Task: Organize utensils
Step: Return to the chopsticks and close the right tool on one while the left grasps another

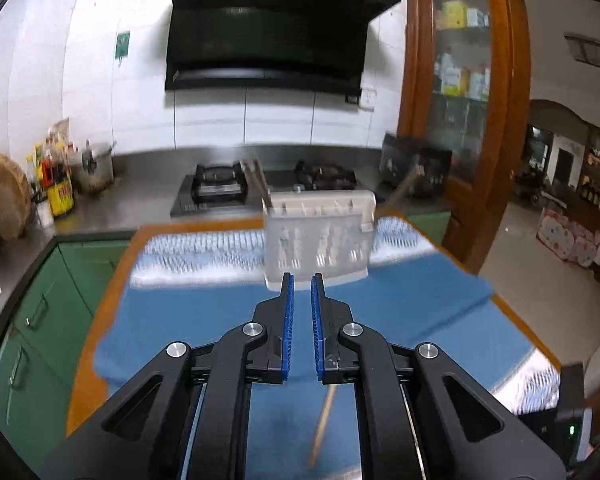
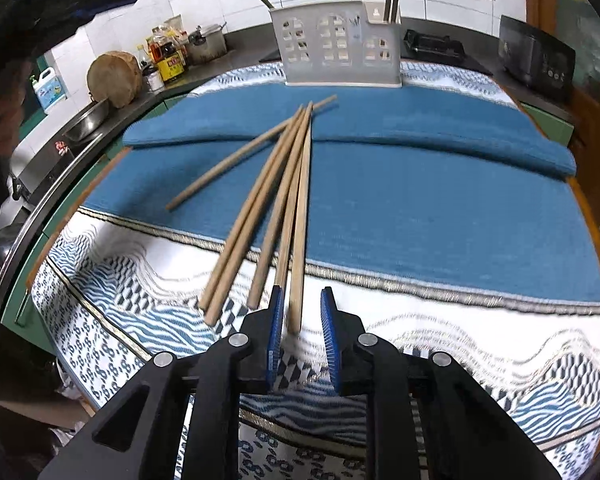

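I judge the step in hand to be the pick-up of one more chopstick for the holder (image 2: 342, 46).

1. Right tongs (image 2: 302, 316): jaws apart, low over the near end of the chopsticks (image 2: 276, 200). One stick end lies in the gap; the pads do not press on it.
2. Left tongs (image 1: 302, 288): jaws nearly together, with nothing between them. They hang above the surface, pointing at the holder. A blurred stick shows on the cloth beneath them.
3. Chopsticks: a loose fan on the blue cloth (image 2: 420, 200), near ends on the patterned border, far ends converging toward the holder. One lies apart to the left, crossing the others at the far end.
4. Holder: white, upright, at the far edge of the cloth. A few sticks already stand in its left and right compartments.

Next move, as I judge it: centre the right tongs on one stick only, close, lift clear of its neighbours, then tip it upright over a compartment. The sticks touch each other, so a double pick is a risk.

Room: a kitchen. Beyond the surface lie a steel counter, a gas hob (image 1: 220, 188) under a black hood (image 1: 268, 28), bottles (image 2: 168, 56) and a wooden board at far left, and a wooden cabinet (image 1: 464, 80) at right.
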Demonstrator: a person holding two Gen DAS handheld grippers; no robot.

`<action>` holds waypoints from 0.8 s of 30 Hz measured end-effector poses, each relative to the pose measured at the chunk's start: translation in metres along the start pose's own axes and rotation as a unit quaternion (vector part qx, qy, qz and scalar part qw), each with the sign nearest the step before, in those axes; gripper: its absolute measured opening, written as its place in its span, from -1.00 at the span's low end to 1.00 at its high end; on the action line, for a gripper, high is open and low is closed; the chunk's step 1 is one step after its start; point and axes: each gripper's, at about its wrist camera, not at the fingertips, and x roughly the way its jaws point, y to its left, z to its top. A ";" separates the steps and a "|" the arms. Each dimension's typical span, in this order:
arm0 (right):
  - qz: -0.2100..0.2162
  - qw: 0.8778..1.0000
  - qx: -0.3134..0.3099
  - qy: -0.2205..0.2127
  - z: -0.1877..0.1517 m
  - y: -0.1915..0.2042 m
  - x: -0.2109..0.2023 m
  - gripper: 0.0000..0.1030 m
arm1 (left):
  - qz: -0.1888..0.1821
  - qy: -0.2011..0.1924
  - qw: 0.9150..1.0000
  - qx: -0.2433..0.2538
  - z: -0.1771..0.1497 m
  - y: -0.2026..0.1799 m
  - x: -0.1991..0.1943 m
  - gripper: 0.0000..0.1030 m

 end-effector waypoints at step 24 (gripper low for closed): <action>-0.025 1.000 -0.015 -0.007 -0.005 0.004 0.008 -0.79 | -0.085 0.190 0.977 -0.036 -0.151 -0.066 0.034 -0.84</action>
